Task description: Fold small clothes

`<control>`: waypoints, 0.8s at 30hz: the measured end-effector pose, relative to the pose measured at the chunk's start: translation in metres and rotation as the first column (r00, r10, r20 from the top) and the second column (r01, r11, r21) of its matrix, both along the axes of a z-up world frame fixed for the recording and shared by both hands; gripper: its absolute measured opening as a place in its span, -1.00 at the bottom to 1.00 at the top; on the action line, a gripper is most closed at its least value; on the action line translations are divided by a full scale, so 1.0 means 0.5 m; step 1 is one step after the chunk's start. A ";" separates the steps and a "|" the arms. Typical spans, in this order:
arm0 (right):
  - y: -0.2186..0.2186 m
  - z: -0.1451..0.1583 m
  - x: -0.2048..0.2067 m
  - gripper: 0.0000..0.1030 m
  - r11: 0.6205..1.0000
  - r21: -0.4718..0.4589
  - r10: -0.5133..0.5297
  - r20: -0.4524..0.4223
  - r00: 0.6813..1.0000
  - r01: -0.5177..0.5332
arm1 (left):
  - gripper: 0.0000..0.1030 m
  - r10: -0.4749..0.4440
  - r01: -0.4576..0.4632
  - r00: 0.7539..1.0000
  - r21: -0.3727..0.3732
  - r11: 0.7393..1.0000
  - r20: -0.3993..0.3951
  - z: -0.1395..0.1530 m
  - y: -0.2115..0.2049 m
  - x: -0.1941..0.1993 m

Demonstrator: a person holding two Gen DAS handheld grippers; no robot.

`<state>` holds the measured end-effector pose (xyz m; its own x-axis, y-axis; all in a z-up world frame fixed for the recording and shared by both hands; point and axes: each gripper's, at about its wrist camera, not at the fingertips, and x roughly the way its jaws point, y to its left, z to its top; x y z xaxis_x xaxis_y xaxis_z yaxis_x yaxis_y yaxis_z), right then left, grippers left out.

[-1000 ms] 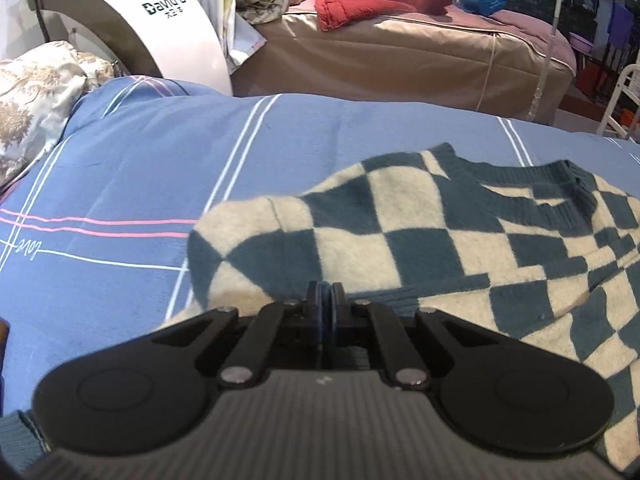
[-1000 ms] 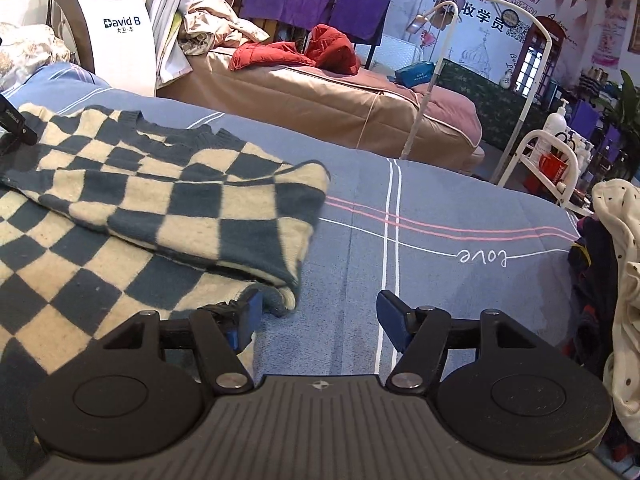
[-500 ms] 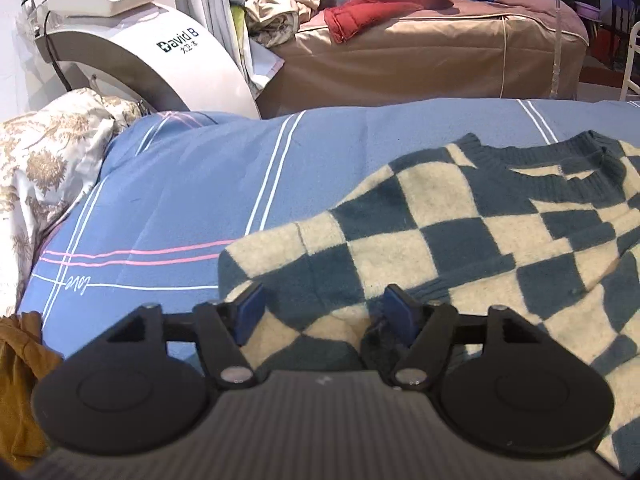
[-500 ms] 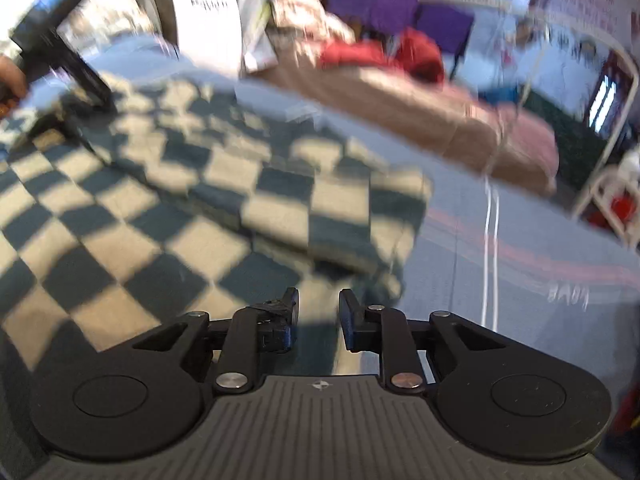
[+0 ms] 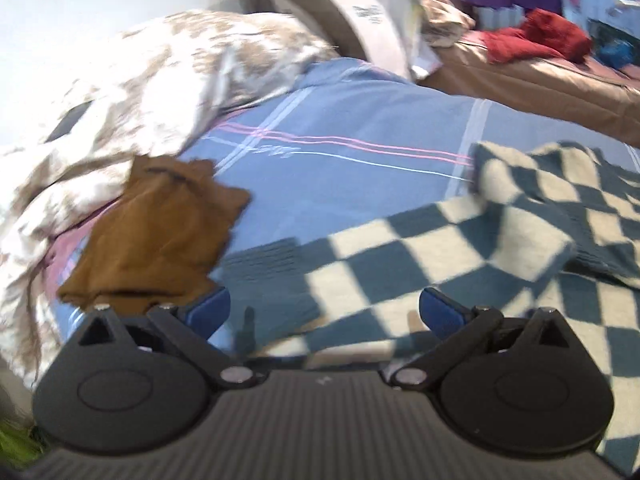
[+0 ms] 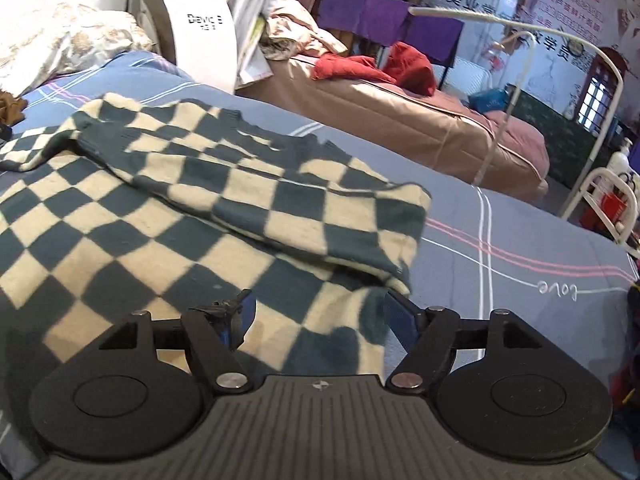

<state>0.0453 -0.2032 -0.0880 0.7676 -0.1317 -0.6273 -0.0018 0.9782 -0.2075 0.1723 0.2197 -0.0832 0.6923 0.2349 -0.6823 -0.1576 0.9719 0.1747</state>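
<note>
A teal and cream checkered sweater (image 6: 168, 216) lies on the blue bed sheet (image 6: 520, 264), both sleeves folded in over its body. It also shows in the left wrist view (image 5: 460, 248). My left gripper (image 5: 324, 312) is open over the sweater's lower left corner, holding nothing. My right gripper (image 6: 316, 316) is open, its jaws either side of the sweater's lower right edge, just below the folded sleeve.
A folded brown cloth (image 5: 160, 232) lies on the sheet left of the sweater, by a floral quilt (image 5: 132, 92). A white machine (image 6: 192, 28) stands behind. A tan bed (image 6: 400, 108) with red clothes (image 6: 372, 68) lies beyond; a white rack (image 6: 604, 196) at right.
My left gripper opened, let go of the sleeve and swung left and down to the sweater's lower corner. My right gripper narrowed while moving left over the sweater, then opened again.
</note>
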 end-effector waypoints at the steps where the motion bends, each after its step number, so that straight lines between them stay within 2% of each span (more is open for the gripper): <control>1: 0.010 0.001 0.001 1.00 1.000 0.001 0.011 -0.001 1.000 -0.011 | 0.99 0.039 -0.039 0.999 0.009 0.999 0.006 0.002 0.026 -0.002; 3: 0.027 -0.001 0.003 1.00 0.999 0.018 0.030 -0.010 0.999 -0.030 | 0.99 0.044 -0.044 0.999 0.051 0.998 0.000 0.002 0.049 0.004; 6: 0.048 -0.006 0.011 1.00 0.998 0.041 0.047 -0.031 0.998 -0.046 | 1.00 -0.004 0.007 0.999 0.097 0.995 -0.036 -0.012 0.030 0.030; 7: 0.054 -0.006 0.012 1.00 0.998 0.047 0.046 -0.035 0.998 -0.044 | 1.00 -0.005 0.012 0.999 0.139 0.990 -0.053 -0.022 0.018 0.040; 8: 0.056 -0.005 0.012 1.00 0.998 0.057 0.042 -0.039 0.998 -0.040 | 0.99 0.007 0.013 0.996 0.226 0.974 -0.085 -0.043 -0.004 0.058; 9: 0.056 -0.003 0.011 1.00 0.997 0.068 0.037 -0.043 0.998 -0.034 | 0.84 0.012 0.024 0.993 0.295 0.955 -0.119 -0.062 -0.019 0.068; 10: 0.052 -0.001 0.010 1.00 0.996 0.082 0.030 -0.047 0.998 -0.026 | 0.69 0.008 0.043 0.989 0.334 0.941 -0.149 -0.081 -0.032 0.074; 11: 0.047 0.001 0.005 1.00 0.995 0.097 0.015 -0.049 0.999 -0.010 | 0.43 -0.004 0.061 0.986 0.337 0.940 -0.166 -0.096 -0.039 0.074; 13: 0.030 0.003 -0.001 1.00 0.992 0.122 -0.027 -0.051 0.998 0.033 | 0.06 0.014 0.025 0.991 0.286 0.958 -0.135 -0.100 -0.036 0.071; 14: 0.021 0.003 -0.004 1.00 0.989 0.134 -0.048 -0.055 0.997 0.055 | -0.42 0.036 -0.003 0.991 0.248 0.969 -0.130 -0.096 -0.026 0.076; 15: 0.011 0.001 -0.005 1.00 0.986 0.147 -0.066 -0.062 0.996 0.075 | -0.77 0.064 -0.036 0.990 0.218 0.975 -0.123 -0.088 -0.015 0.079; 17: -0.007 -0.003 -0.007 0.97 0.979 0.179 -0.085 -0.082 0.993 0.099 | -0.84 0.100 -0.084 0.992 0.172 0.981 -0.082 -0.057 0.002 0.081; 19: -0.018 -0.005 -0.010 0.67 0.971 0.211 -0.093 -0.093 0.991 0.111 | -0.86 0.102 -0.099 0.995 0.144 0.985 -0.013 -0.004 0.001 0.079; 20: -0.022 -0.006 -0.011 0.65 0.968 0.221 -0.097 -0.095 0.991 0.116 | -0.87 0.087 -0.089 0.996 0.113 0.990 0.022 0.026 -0.007 0.079; 22: -0.025 -0.007 -0.013 0.57 0.965 0.235 -0.100 -0.095 0.990 0.120 | -0.87 0.029 -0.032 0.993 0.020 0.999 0.112 0.107 -0.049 0.080; 24: -0.026 -0.007 -0.014 0.50 0.963 0.244 -0.098 -0.090 0.991 0.118 | -0.87 -0.066 0.076 0.978 -0.045 0.996 0.200 0.180 -0.126 0.079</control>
